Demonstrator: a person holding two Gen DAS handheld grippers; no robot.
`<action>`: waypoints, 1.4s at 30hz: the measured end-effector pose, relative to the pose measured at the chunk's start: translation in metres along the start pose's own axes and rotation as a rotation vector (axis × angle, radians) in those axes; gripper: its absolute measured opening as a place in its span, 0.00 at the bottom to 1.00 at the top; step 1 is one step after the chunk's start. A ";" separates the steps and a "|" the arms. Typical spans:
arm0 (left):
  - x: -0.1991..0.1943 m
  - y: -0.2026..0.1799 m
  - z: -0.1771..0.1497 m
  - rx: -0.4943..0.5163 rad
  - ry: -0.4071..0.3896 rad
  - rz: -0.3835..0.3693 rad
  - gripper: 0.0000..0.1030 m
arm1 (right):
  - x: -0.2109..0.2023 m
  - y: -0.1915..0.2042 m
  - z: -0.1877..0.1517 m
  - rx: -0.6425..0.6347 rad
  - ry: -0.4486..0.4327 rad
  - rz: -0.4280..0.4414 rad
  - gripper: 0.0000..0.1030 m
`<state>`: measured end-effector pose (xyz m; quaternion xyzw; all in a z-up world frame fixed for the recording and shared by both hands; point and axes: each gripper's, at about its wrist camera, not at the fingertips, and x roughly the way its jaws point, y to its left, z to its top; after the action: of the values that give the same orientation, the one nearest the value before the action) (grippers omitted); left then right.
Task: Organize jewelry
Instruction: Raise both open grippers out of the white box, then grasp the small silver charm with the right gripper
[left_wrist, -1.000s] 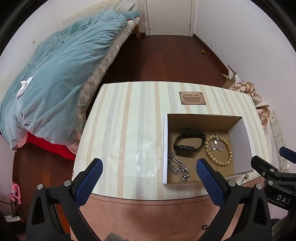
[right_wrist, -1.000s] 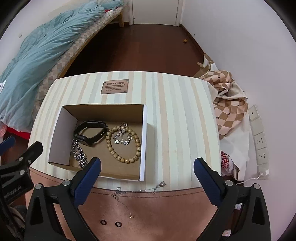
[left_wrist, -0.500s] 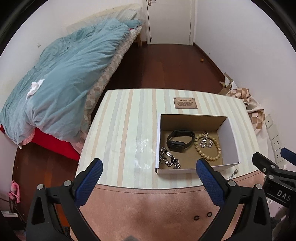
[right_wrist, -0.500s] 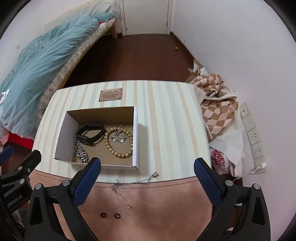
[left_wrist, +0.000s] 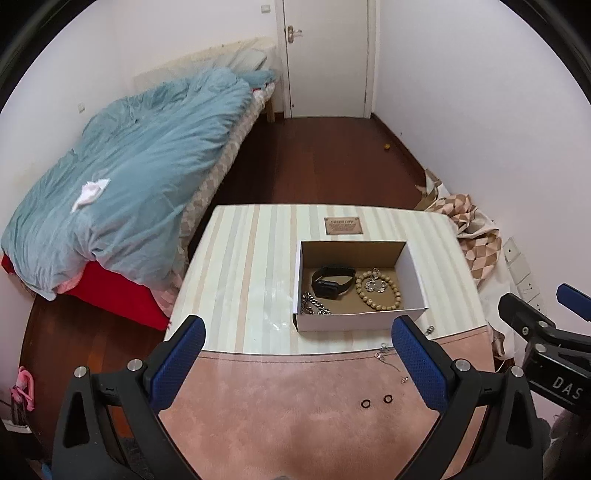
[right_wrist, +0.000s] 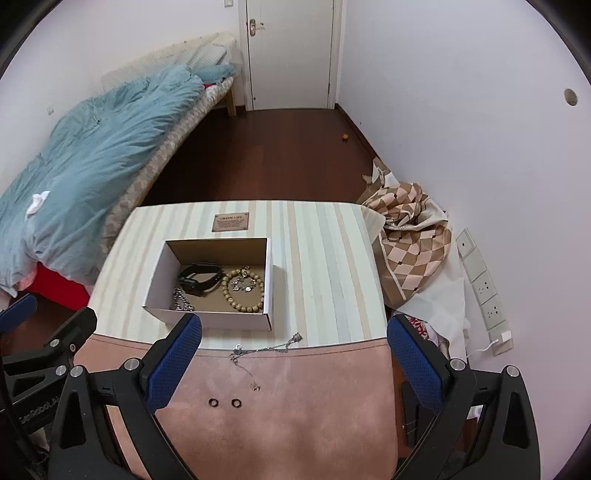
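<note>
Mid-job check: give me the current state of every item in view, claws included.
Left claw: open, empty.
Right claw: open, empty.
Cardboard box: open-topped, on striped table.
Black watch: in box.
Bead bracelet: in box.
Silver charm bracelet: in box, inside the bead ring.
Chunky chain: in box.
Thin necklace: outside box, loose.
Two black rings: outside box, on pink mat.
Door: shut.

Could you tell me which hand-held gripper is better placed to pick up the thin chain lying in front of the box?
Right. The thin chain lies between its open fingers; in the left view it sits off beside the right finger.
</note>
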<state>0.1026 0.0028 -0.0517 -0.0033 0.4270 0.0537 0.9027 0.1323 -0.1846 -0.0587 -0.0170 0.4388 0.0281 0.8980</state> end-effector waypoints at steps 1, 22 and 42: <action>-0.006 0.000 -0.001 -0.001 -0.006 -0.004 1.00 | -0.007 0.000 -0.002 -0.001 -0.012 -0.002 0.99; 0.044 -0.004 -0.067 0.010 0.141 0.046 1.00 | 0.054 -0.016 -0.077 0.072 0.168 0.127 0.79; 0.140 0.015 -0.110 0.009 0.338 0.121 0.99 | 0.167 0.049 -0.116 -0.107 0.222 0.135 0.09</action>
<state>0.1048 0.0248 -0.2292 0.0173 0.5723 0.1048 0.8131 0.1398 -0.1364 -0.2619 -0.0385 0.5334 0.1098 0.8378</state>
